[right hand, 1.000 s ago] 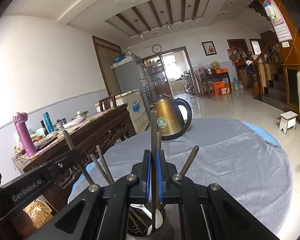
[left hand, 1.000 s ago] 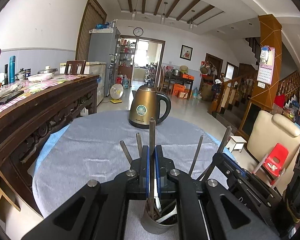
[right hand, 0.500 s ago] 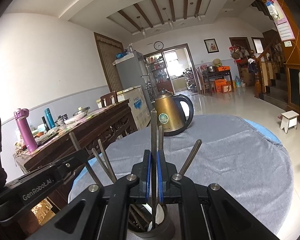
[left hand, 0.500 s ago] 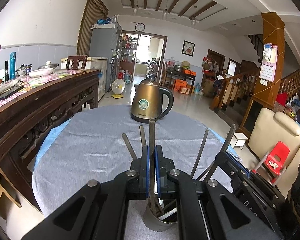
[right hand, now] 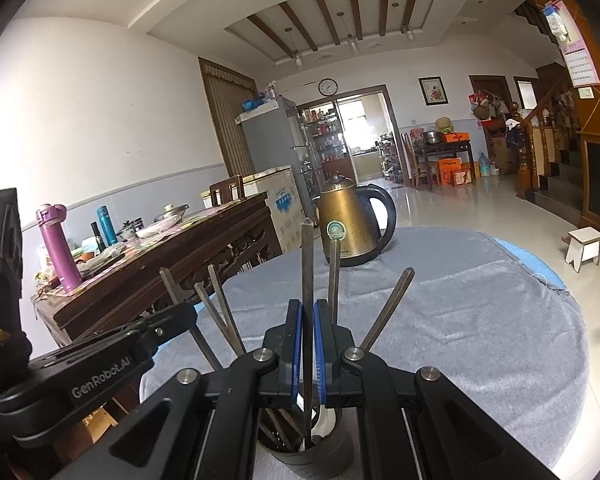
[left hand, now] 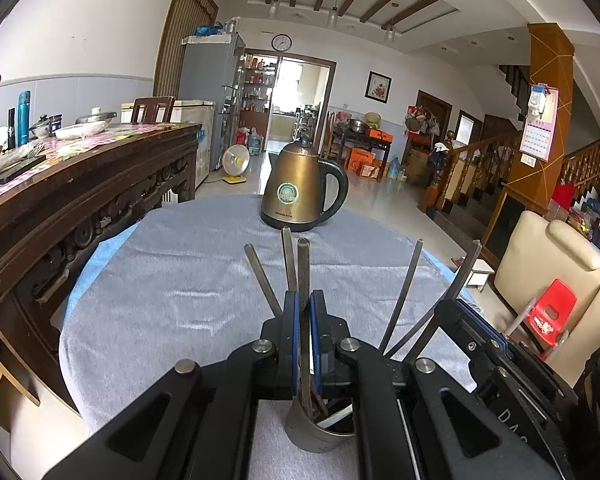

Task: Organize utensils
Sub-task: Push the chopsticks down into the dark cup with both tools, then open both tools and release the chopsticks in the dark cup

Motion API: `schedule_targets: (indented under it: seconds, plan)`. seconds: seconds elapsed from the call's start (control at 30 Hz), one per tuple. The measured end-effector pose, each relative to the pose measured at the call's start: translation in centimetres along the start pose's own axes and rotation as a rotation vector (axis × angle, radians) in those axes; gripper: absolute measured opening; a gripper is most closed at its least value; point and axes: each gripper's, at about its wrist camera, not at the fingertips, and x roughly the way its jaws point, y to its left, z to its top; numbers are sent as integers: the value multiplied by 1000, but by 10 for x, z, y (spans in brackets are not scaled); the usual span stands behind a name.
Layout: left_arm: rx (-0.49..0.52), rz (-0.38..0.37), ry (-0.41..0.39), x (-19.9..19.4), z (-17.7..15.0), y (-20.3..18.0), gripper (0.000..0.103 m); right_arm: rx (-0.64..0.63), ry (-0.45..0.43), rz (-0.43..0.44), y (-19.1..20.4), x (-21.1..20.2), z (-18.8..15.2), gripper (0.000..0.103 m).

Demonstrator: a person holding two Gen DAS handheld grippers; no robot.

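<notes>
A grey metal utensil cup [left hand: 320, 436] [right hand: 308, 460] stands on the near part of the round table, with several steel handles fanning out of it. My left gripper [left hand: 304, 304] is shut on one upright steel utensil handle [left hand: 303, 264] whose lower end sits in the cup. My right gripper [right hand: 308, 312] is shut on another upright steel handle [right hand: 308, 256], also standing in the cup. The two grippers sit side by side over the cup; the right one's body [left hand: 500, 364] shows in the left wrist view, the left one's body [right hand: 100, 364] in the right wrist view.
A grey cloth [left hand: 180, 288] covers the round table. A bronze electric kettle [left hand: 300, 192] stands at its far side. A carved wooden sideboard [left hand: 80, 192] with bottles and dishes runs along the left. A cream armchair [left hand: 548, 268] and red child's chair [left hand: 548, 316] stand to the right.
The left wrist view has tilted down slightly, so the kettle and table sit higher in the picture. Both grippers stay shut on their handles over the cup.
</notes>
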Motion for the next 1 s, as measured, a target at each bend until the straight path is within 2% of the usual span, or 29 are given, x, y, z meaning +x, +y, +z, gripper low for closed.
schedule_targets:
  seconds: [0.5,0.67,0.7,0.73,0.77,0.8,0.9,1.0]
  plan:
    - [25,1,25,1,-5,-2,6,-10,25,25,0,-5,-6,9]
    - [25,-18,92,6,-8,-1,7,25,53,36,-10,-4,-2,9]
    - [29,-17,93,5,-8,0,16,32,53,34,-13,-4,-2,11]
    - [35,-18,87,2,-8,-1,32,39,53,33,-15,-5,-1,12]
    - [39,-13,75,-2,-8,-1,41,45,51,32,-17,-6,-1,17]
    - [43,-8,64,-5,-9,-1,55,54,44,28,-20,-9,1,23]
    - [69,1,36,-17,-8,-3,59,68,22,20,-26,-17,3,32]
    - [83,19,49,-21,-9,-4,67,73,5,11,-31,-23,7,32]
